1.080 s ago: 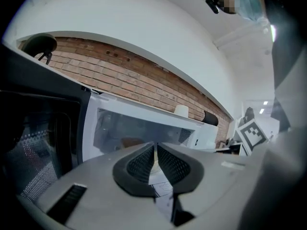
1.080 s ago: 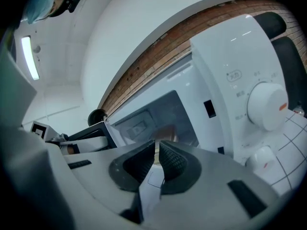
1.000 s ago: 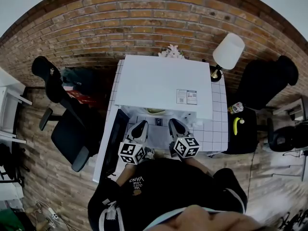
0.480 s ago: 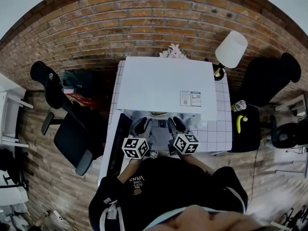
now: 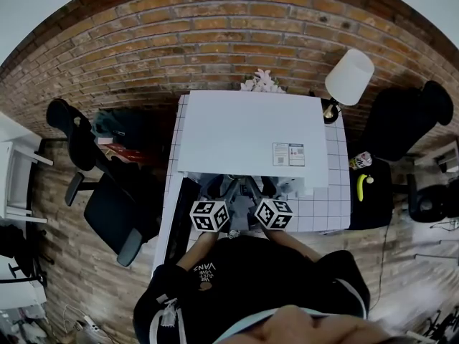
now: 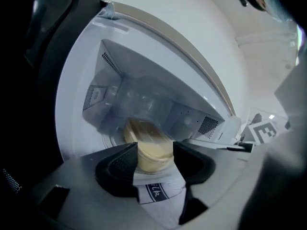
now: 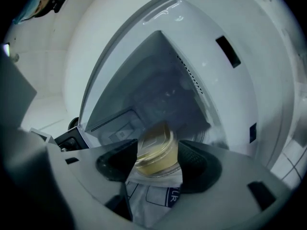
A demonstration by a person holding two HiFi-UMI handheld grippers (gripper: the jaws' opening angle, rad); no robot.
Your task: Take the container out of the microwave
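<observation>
Left gripper (image 6: 154,153), lower centre: jaws have just been opening, and the container (image 6: 144,135) shows in their gap, unpinched, inside the microwave (image 5: 251,131). Right gripper (image 7: 157,152) is likewise spread. Grasping and lifting out probably remain.

A red brick wall (image 5: 215,27) backs a white-tiled worktop (image 5: 333,199), where a lamp with a white shade (image 5: 349,77) stands at the right rear corner. A black office chair (image 5: 107,206) sits to the left on a wood-plank floor (image 5: 64,264); a dark armchair (image 5: 401,120) is at right.
</observation>
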